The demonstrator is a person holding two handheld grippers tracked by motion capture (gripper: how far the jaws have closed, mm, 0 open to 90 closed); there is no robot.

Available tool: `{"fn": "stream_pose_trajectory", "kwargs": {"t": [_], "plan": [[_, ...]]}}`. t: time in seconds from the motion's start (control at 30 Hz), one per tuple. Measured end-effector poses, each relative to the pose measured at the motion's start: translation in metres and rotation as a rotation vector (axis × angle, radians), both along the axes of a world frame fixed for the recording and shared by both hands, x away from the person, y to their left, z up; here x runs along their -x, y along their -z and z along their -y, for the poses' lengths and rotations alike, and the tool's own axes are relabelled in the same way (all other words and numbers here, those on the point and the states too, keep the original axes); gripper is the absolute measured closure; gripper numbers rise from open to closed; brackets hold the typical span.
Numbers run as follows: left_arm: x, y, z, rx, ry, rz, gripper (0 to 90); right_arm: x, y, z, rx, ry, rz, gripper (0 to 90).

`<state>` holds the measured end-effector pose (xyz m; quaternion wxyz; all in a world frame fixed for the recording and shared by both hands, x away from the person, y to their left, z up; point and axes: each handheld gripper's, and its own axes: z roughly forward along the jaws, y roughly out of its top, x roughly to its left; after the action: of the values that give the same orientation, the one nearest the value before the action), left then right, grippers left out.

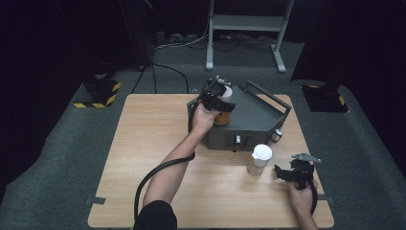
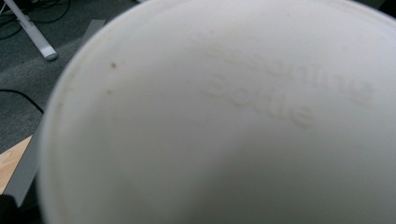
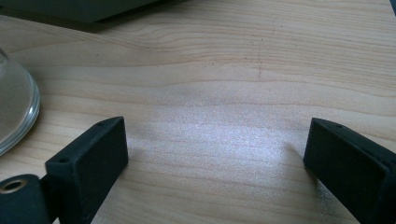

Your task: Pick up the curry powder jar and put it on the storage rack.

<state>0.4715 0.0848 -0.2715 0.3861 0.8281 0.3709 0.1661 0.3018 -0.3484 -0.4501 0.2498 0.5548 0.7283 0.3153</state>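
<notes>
Placement is under way: the left gripper [image 1: 221, 99], clamped on a white-capped seasoning bottle [image 1: 223, 115], is lowering it onto the grey tray [image 1: 253, 115]; next, gentle release. The right gripper [image 1: 293, 173], jaws apart, is resting near the tray.

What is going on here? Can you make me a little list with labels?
left tool: shut on a white-capped bottle, held over the grey tray
grey tray: at the table's far side
second bottle: white cap, standing on the table in front of the tray
right tool: jaws open, nothing between them, low over the table
</notes>
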Motion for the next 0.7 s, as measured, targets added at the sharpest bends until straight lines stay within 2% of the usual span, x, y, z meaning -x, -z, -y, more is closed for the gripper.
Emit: {"fn": "stream_pose_trajectory", "kwargs": {"t": [0.7], "plan": [[0.0062, 0.0063, -0.0026, 0.011, 0.004, 0.027, 34.2, 0.0000, 0.0000, -0.0001, 0.000, 0.000, 0.000, 5.9]]}}
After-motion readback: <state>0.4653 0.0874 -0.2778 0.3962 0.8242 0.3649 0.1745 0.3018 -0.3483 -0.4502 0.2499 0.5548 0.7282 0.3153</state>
